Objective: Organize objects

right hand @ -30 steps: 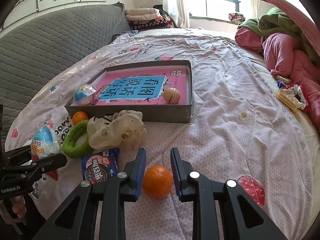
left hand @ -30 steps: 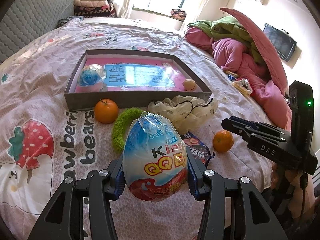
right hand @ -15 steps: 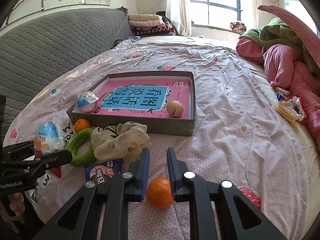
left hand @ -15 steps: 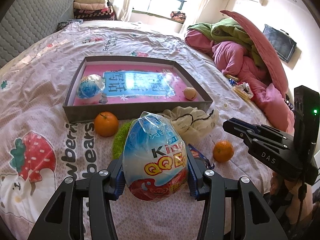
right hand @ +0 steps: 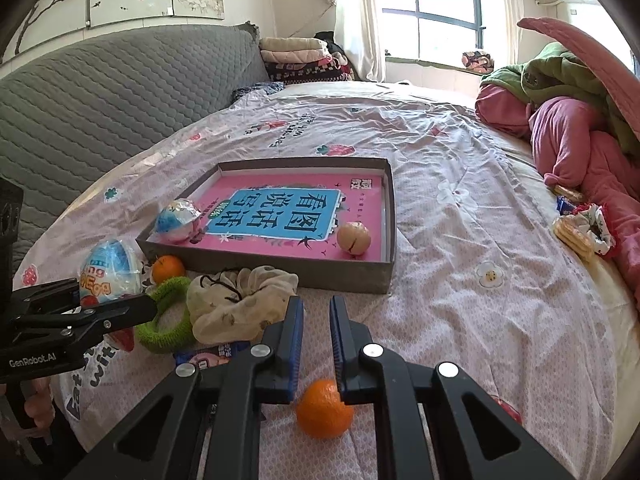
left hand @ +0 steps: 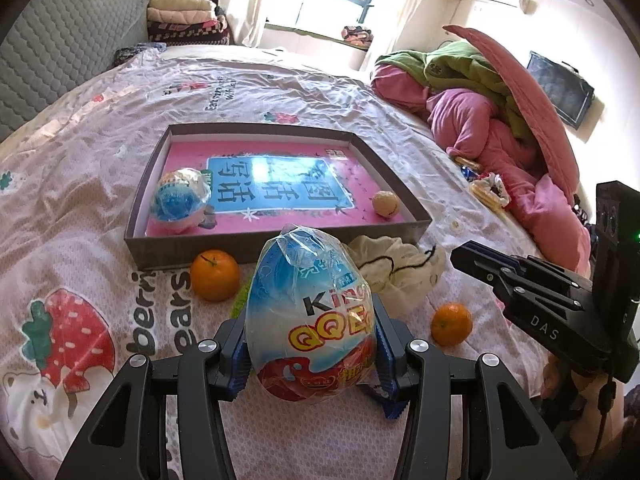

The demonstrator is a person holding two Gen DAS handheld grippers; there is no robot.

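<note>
- Left gripper (left hand: 310, 364): closed on a wrapped chocolate egg (left hand: 310, 316), pads pressed to the egg's two sides; egg upright and lifted clear of the bedsheet (left hand: 80, 208).
- Right gripper (right hand: 316, 344): jaws drawn together with only a narrow gap, nothing between the pads; an orange (right hand: 324, 408) lay on the sheet below and behind the fingertips, not gripped.
- Grey shallow box (right hand: 264, 270): on the sheet, beyond the loose items, lined by a pink sheet with a blue panel of printed characters.
- Inside the box: a second wrapped egg (right hand: 178, 220) at the near left corner; a pale round fruit-like ball (right hand: 353, 238) near the right wall, with a dark split in it.
- Second orange (left hand: 215, 275): on the sheet, just in front of the box's near wall, towards its left end.
- Green fuzzy ring (right hand: 164, 316): flat on the sheet, beside the second orange; partly covered by the left gripper's arm in the right wrist view.
- Cream cloth scrunchie (right hand: 240, 304): bunched, just in front of the box wall, touching the green ring.
- Blue snack packet (right hand: 212, 356): flat, partly under the scrunchie and the right gripper's finger.
- Pink and green bedding (right hand: 576, 120): heaped at the far right of the bed, well apart from the box.
- Grey quilted headboard (right hand: 100, 100): along the left side.
</note>
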